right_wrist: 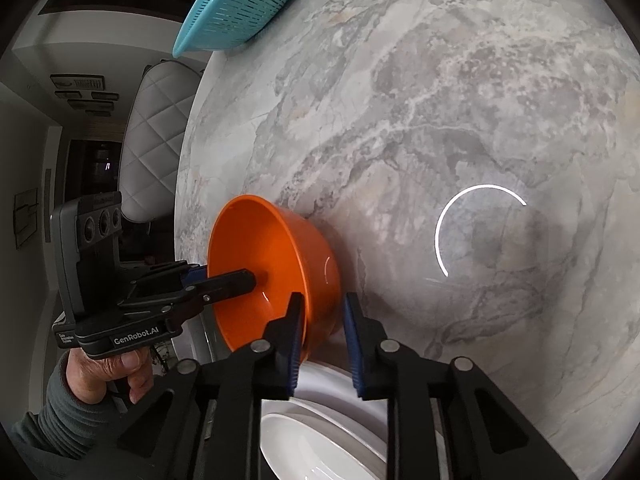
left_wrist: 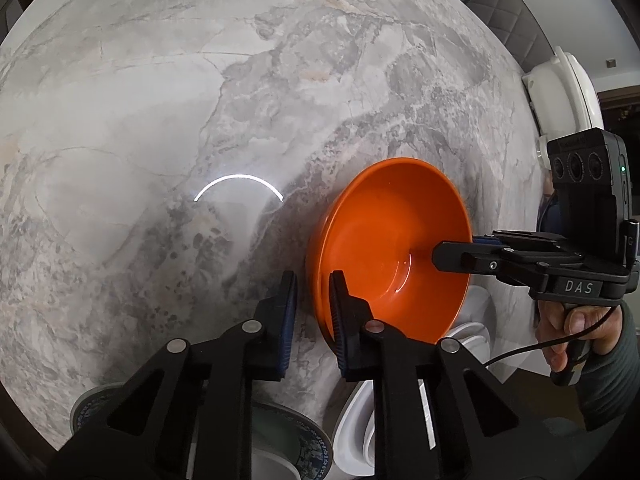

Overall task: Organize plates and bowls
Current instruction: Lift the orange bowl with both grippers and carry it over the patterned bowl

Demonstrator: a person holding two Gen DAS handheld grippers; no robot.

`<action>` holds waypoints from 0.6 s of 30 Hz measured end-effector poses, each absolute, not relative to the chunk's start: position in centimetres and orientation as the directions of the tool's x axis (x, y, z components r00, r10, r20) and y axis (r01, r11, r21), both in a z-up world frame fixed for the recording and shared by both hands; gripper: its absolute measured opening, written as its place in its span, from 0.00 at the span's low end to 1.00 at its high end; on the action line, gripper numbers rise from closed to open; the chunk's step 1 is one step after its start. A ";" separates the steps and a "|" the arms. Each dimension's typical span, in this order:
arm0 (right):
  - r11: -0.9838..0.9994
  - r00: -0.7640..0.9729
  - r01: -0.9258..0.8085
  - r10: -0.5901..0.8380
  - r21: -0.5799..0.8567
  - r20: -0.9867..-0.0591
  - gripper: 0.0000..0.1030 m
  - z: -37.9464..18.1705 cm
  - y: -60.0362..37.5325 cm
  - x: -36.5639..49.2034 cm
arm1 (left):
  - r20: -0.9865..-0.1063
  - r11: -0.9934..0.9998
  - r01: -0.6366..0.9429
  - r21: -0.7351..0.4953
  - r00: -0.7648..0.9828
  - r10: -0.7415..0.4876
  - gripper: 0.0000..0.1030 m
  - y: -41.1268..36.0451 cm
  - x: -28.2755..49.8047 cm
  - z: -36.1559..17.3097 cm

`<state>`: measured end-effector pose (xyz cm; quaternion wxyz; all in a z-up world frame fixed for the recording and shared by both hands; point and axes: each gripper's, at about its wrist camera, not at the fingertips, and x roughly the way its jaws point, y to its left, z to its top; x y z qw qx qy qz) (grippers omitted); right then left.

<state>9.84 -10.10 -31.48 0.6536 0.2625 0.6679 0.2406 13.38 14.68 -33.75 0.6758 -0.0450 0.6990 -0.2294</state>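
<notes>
At lower centre of the left wrist view, the left gripper (left_wrist: 313,312) is clamped on the glossy orange bowl's (left_wrist: 392,240) rim; the right gripper (left_wrist: 456,254) clamps its opposite rim, above white plates (left_wrist: 472,340) on the veined grey marble table (left_wrist: 200,100).

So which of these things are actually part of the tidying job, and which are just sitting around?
Part of the job:
- orange bowl, gripped at opposite rims by the left gripper and right gripper
- white plates
- blue-patterned dish

Just lying about:
- turquoise colander
- quilted chair
- marble table
</notes>
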 end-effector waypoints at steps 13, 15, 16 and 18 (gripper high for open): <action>0.757 0.014 0.042 0.653 0.653 -0.758 0.17 -30.8 -10.0 10.1 | -0.923 0.892 0.237 -0.384 -0.067 -0.379 0.10 14.9 13.5 -32.6; 0.757 0.017 0.036 0.653 0.653 -0.757 0.17 -30.3 -9.9 10.1 | -0.920 0.892 0.232 -0.389 -0.058 -0.386 0.10 15.3 13.5 -31.9; 0.756 0.019 0.034 0.653 0.654 -0.757 0.17 -30.1 -9.8 10.1 | -0.919 0.891 0.227 -0.393 -0.053 -0.392 0.10 15.6 13.5 -31.5; 0.753 0.022 0.032 0.657 0.658 -0.753 0.17 -29.4 -9.7 10.2 | -0.916 0.891 0.220 -0.397 -0.039 -0.398 0.10 16.2 13.3 -30.4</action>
